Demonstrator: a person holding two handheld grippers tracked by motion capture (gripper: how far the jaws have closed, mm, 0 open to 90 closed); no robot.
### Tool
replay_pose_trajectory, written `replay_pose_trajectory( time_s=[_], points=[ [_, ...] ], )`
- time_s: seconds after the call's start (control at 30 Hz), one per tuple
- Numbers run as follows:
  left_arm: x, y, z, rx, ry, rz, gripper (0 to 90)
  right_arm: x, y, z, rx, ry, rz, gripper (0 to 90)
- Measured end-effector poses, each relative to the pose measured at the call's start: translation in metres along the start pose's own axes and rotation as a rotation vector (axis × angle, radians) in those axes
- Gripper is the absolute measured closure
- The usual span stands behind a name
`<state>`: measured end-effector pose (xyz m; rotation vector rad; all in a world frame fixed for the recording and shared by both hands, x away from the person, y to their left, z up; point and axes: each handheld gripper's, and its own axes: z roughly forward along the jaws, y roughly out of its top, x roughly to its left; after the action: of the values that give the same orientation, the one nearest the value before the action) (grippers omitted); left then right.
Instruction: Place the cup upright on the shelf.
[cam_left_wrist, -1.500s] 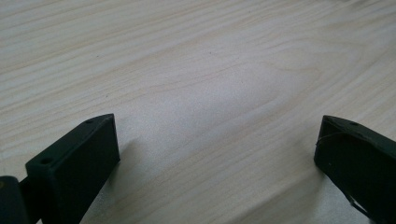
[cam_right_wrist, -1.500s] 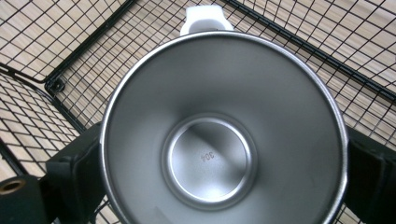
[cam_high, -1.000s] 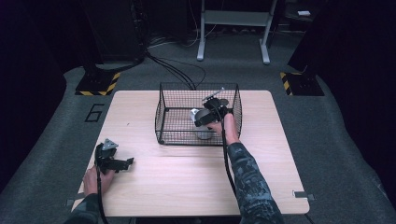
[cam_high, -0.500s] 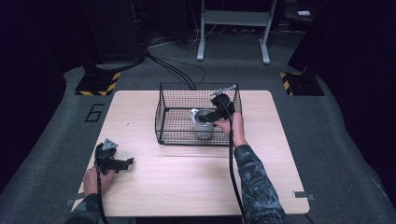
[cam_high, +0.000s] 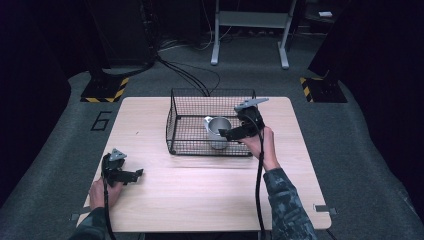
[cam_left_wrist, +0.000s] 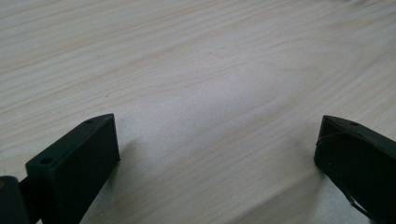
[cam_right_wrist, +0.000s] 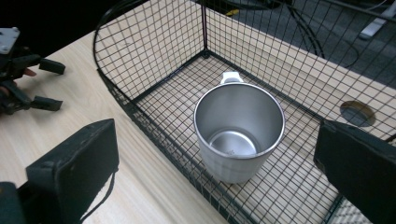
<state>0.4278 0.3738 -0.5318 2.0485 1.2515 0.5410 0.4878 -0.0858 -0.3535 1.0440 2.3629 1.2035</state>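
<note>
A: Checking right gripper (cam_high: 231, 134): jaws spread wide, nothing clamped, no contact with anything.

B: Confirmed. Dead ahead of those jaws, centred in the gap and just beyond the tips: steel mug (cam_right_wrist: 239, 130), upright, mouth up, empty, handle on the side away from the jaws. Seated on the floor of the wire basket (cam_right_wrist: 154, 56), close to the wall nearest the jaws.

A: Compare against one second ago.

B: Pulled back from over the mug toward the near wall of the basket. Mug unmoved, same spot on the mesh, not tipped. Reads as a completed release: placed in the basket and let go.

A: Checking left gripper (cam_left_wrist: 217, 135).

B: Jaws equally wide apart, holding nothing, bare table (cam_left_wrist: 210, 70) between and ahead of them. Parked low on the wood, well apart from the basket, same position as a second ago. Also seen far off to the left of the right jaws, beyond the basket's corner.

A: Meaning for the work in hand?

B: Placement judged done. Remaining: clear the right jaws up and away without brushing the rim or the wire. Watch the jaw tip nearest the mesh; a snag there could shift the basket and topple the mug.
</note>
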Motion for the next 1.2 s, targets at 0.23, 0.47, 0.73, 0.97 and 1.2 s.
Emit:
replay_pose_trajectory(
  time_s=[0.23, 0.47, 0.73, 0.97, 1.2],
  points=[
    [0.001, 0.000, 0.000, 0.001, 0.001, 0.008, 0.1, 0.011, -0.020, -0.035, -0.041, -0.027, -0.019, 0.0],
    [0.000, 0.000, 0.000, 0.001, 0.002, 0.006, 0.1, 0.007, -0.052, -0.061, -0.045, -0.079, -0.013, 0.0],
    [0.001, 0.000, 0.000, 0.002, 0.001, 0.009, 0.1, -0.004, -0.097, -0.082, -0.046, -0.147, 0.055, 0.0],
    [0.001, 0.000, 0.000, 0.001, 0.001, 0.008, 0.1, -0.016, -0.145, -0.084, -0.022, -0.194, 0.125, 0.0],
    [0.001, 0.000, 0.000, 0.001, 0.001, 0.009, 0.1, -0.022, -0.189, -0.078, 0.015, -0.224, 0.198, 0.0]
  ],
)
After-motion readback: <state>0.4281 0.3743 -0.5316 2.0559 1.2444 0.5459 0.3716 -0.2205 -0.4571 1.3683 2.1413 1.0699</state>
